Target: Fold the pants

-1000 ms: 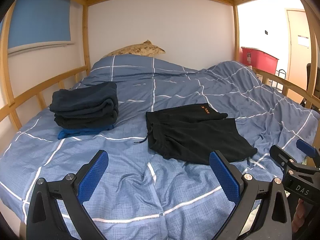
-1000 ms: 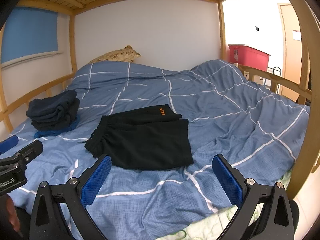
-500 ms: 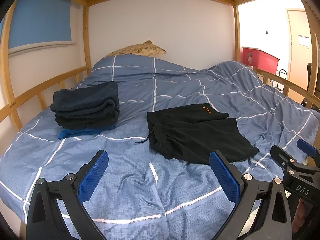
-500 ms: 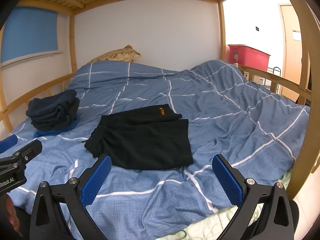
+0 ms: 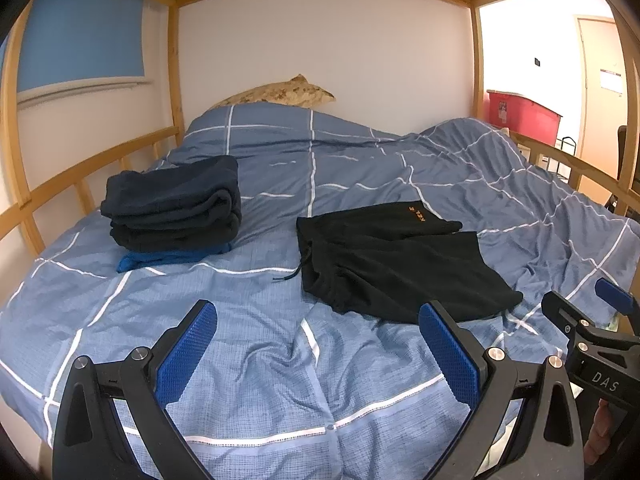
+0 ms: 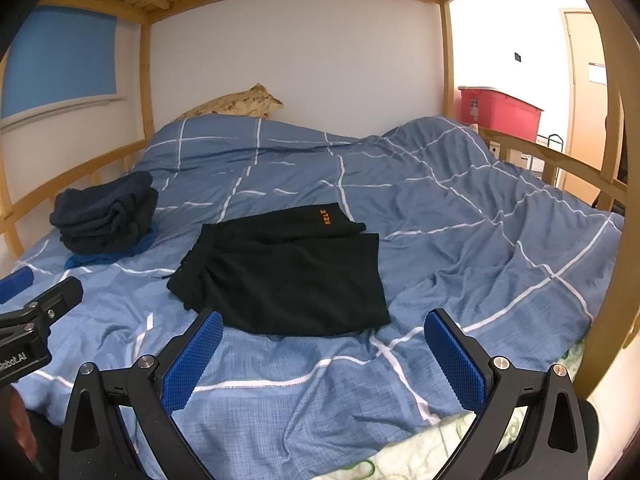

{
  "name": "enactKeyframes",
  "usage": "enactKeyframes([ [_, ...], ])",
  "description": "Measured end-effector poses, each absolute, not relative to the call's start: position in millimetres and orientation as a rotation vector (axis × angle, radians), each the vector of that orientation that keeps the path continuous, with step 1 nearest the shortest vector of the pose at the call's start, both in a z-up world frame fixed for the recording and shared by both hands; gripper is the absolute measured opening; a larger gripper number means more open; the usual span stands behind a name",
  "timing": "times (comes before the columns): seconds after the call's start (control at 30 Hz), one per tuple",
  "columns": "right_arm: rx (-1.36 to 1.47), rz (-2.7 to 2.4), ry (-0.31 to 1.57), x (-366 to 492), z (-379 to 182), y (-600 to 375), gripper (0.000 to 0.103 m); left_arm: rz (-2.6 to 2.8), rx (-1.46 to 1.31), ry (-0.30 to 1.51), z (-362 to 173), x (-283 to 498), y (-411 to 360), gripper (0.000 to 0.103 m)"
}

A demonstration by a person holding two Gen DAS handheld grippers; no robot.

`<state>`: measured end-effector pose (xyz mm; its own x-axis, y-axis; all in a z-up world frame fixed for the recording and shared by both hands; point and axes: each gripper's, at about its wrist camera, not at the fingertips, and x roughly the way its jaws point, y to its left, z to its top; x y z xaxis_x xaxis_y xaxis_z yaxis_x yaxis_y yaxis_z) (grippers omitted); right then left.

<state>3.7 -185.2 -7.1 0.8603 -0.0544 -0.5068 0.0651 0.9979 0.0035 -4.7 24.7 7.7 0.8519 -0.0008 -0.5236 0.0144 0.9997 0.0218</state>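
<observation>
Folded black fabric shorts (image 6: 288,268) lie on the blue checked duvet (image 6: 460,216), waistband leftward, legs rightward; left claw (image 5: 318,344) and right claw (image 6: 322,346) gape wide, empty.

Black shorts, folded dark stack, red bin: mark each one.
black shorts (image 6: 296,272), right wrist view, middle of the top leg panel.
folded dark stack (image 5: 176,204), left wrist view, front folds.
red bin (image 6: 500,114), right wrist view, front wall.

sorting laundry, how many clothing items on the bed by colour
black shorts: 1
dark navy folded pieces in the stack: count of pieces cannot be told, 1 stack
bright blue piece under the stack: 1
total: 3 visible groups
</observation>
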Motion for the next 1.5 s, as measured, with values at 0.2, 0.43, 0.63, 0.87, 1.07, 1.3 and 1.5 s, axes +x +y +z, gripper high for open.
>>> enactKeyframes([
  [0.2,0.026,-0.076,0.552,10.2,-23.1,-188.2,0.102,0.007,0.023,0.584,-3.9,5.5,25.3,0.103],
  [0.43,0.084,-0.114,0.574,30.8,-44.4,-194.9,0.102,0.037,0.014,0.633,-25.2,34.6,29.6,0.101],
  [0.63,0.115,-0.148,0.609,59.6,-62.0,-204.4,0.102,0.038,0.045,0.640,-39.3,70.3,24.9,0.096],
  [0.87,0.175,-0.176,0.669,91.7,-83.3,-216.7,0.095,0.012,0.019,0.698,-61.2,118.7,25.7,0.086],
  [1.07,0.225,-0.175,0.744,111.7,-102.5,-222.5,0.081,0.001,0.003,0.763,-83.4,147.2,26.3,0.075],
  [1.3,0.238,-0.165,0.774,125.6,-116.1,-223.8,0.072,-0.020,-0.024,0.807,-98.7,169.8,21.9,0.064],
  [1.5,0.264,-0.191,0.782,136.3,-118.1,-232.4,0.058,-0.008,-0.101,0.914,-119.1,191.3,28.3,0.038],
])
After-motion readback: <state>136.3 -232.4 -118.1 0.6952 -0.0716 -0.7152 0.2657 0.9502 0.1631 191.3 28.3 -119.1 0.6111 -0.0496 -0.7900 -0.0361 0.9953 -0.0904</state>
